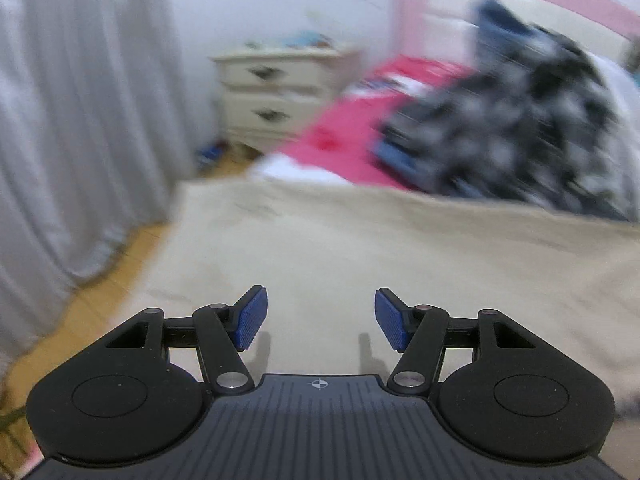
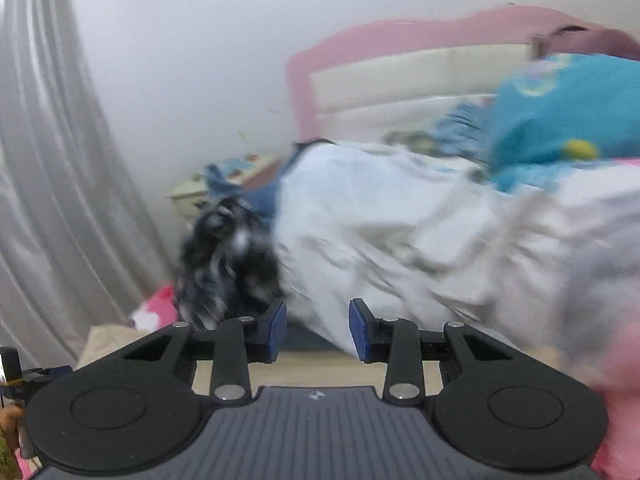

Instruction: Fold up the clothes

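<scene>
Left claw (image 1: 321,319) nearest, jaws wide, empty, over beige bed cover (image 1: 360,248). Clothes pile (image 1: 516,128) heaped far right on bed, blurred; long axis unclear. Right claw (image 2: 318,330) spread, empty, facing white garment (image 2: 400,216), black-white garment (image 2: 228,256) beside.

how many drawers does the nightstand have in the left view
2. On the cream nightstand beside the bed, the upper drawer sits directly above the lower drawer, each with a dark handle. Blur could hide more.
</scene>
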Available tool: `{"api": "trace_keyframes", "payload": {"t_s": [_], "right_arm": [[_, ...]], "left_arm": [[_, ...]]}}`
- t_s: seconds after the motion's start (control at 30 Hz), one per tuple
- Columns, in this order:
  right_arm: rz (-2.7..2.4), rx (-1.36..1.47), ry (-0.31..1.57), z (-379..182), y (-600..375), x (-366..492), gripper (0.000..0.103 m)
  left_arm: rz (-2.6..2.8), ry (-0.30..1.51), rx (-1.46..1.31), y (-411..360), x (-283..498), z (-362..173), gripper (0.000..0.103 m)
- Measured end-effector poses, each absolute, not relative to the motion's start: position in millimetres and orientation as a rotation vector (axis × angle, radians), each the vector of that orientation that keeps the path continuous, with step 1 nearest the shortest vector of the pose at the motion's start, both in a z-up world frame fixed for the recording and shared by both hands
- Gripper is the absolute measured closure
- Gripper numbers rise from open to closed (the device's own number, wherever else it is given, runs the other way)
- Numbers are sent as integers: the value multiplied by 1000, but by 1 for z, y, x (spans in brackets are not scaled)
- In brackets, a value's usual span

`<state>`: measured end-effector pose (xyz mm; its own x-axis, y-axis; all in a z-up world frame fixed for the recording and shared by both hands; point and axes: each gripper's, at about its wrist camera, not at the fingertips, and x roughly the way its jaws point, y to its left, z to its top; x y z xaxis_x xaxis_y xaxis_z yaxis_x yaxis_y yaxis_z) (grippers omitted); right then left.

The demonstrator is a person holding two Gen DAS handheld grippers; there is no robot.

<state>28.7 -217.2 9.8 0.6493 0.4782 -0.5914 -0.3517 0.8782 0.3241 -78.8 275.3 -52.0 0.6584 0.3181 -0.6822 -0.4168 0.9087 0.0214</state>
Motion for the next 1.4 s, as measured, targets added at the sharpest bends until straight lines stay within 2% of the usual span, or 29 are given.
{"api": "trace_keyframes", "payload": {"t_s": [0.17, 0.3, 0.37, 0.53, 0.63, 0.73, 0.8, 0.83, 0.87, 0.9, 1.07, 1.17, 1.4], "right_arm": [[285, 174, 808, 9, -294, -23, 65], [120, 240, 934, -54, -319, -28, 65], [80, 223, 931, -70, -326, -27, 65], [110, 96, 842, -82, -314, -9, 65], [187, -16, 787, -92, -293, 15, 65], [176, -116, 841, -125, -287, 43, 68], [110, -70, 874, -138, -306, 54, 56], [83, -17, 877, -139, -317, 57, 57], [50, 11, 876, -134, -323, 55, 73], [22, 24, 873, -128, -329, 50, 74], [-35, 114, 843, -90, -355, 13, 71], [7, 146, 770, -52, -365, -25, 71], [77, 351, 623, 62, -405, -97, 61]], "left_arm": [[169, 821, -60, 194, -81, -66, 43], [26, 850, 71, 138, -66, -81, 43], [-15, 883, 116, 118, -53, -89, 44], [-63, 992, 123, 103, -33, -111, 44], [-50, 997, 120, 103, -33, -115, 44], [-46, 1003, 89, 105, -34, -114, 44], [-44, 1011, 70, 107, -35, -112, 44], [-41, 1016, 56, 109, -36, -108, 44], [-37, 1018, 37, 111, -35, -102, 44], [-32, 1015, 9, 114, -38, -97, 43], [66, 980, -205, 151, -86, -62, 43], [180, 981, -314, 182, -134, -51, 43], [514, 1017, -606, 252, -253, -52, 43]]}}
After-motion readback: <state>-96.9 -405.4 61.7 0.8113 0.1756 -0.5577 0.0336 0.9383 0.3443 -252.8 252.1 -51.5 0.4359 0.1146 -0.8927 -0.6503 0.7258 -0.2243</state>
